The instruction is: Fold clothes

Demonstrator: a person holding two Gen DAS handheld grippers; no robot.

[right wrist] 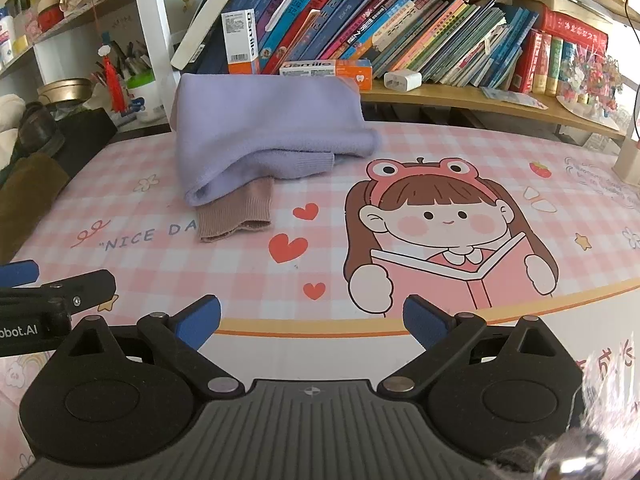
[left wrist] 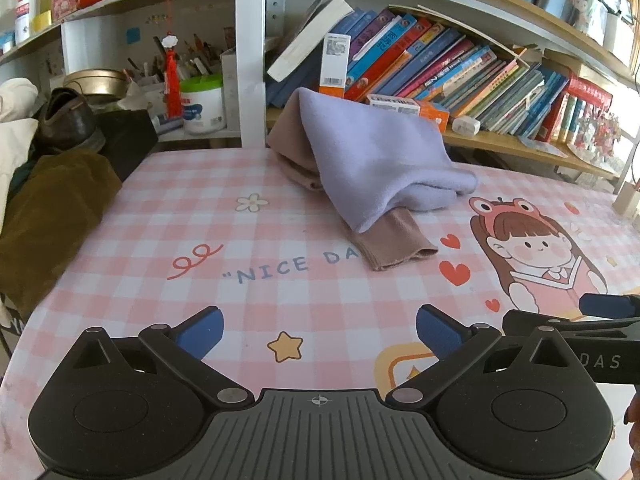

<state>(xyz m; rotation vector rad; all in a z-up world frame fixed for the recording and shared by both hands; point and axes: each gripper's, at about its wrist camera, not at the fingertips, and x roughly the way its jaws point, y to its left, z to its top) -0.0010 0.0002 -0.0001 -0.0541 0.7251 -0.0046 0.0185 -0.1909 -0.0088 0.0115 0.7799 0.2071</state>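
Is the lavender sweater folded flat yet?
No. The lavender sweater is heaped over a brown garment, its top leaning against the bookshelf.

Pink checked tablecloth (left wrist: pixel 132 220); leaning books (right wrist: pixel 400 28) on the shelf; perhaps a shoe (left wrist: pixel 68 120).

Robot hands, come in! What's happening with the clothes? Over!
Left tool open, empty. Right tool open, empty. Purple sweater heaped over brown garment on the table mat, untouched. Nothing in the way.
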